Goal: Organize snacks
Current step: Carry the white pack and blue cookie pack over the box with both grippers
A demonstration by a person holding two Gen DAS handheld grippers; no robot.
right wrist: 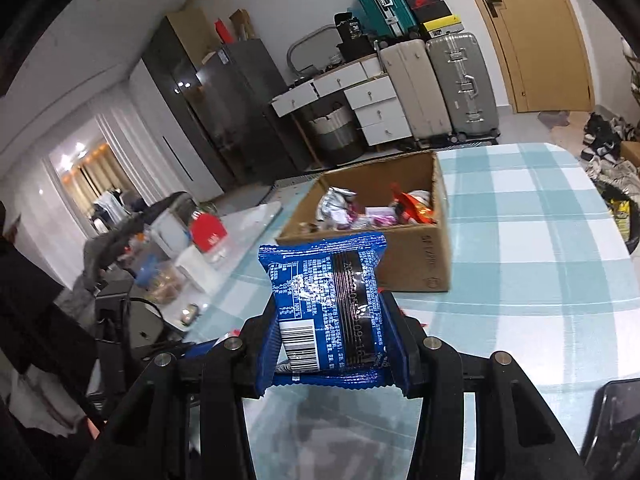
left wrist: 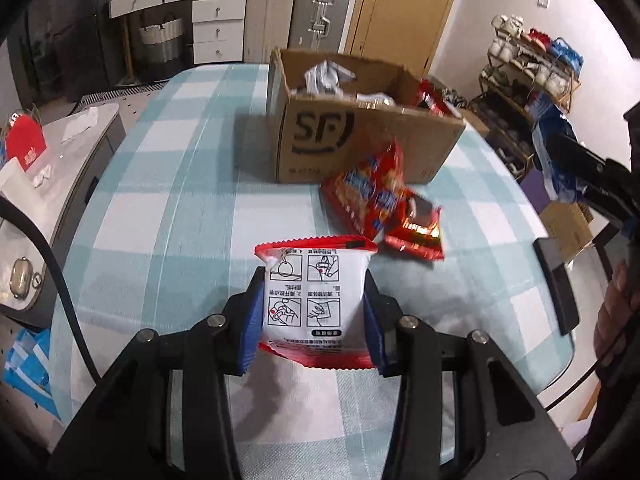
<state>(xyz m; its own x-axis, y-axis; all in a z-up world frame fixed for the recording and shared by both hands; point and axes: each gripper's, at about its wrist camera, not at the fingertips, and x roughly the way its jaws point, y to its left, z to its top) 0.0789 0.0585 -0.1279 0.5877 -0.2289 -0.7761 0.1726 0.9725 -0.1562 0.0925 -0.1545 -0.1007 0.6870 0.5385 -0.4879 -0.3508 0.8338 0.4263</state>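
Observation:
My left gripper (left wrist: 315, 284) is shut on a white snack packet (left wrist: 316, 292) with red crimped ends and printed pictograms, held a little above the checked tablecloth (left wrist: 168, 184). Beyond it lie two red snack packets (left wrist: 380, 200), just in front of an open cardboard box (left wrist: 320, 136) that holds several wrappers. In the right wrist view my right gripper (right wrist: 330, 304) is shut on a blue snack packet (right wrist: 328, 300), barcode side up, raised above the table. The box (right wrist: 404, 264) stands ahead of it with several snacks inside. The blue packet (left wrist: 546, 148) also shows at the left view's right edge.
A dark flat device (left wrist: 556, 284) lies at the table's right edge, also seen as a dark device (right wrist: 616, 420) at the lower right. A side counter (left wrist: 60, 152) with a red card stands to the left. Suitcases (right wrist: 460, 84) and drawers stand behind the table.

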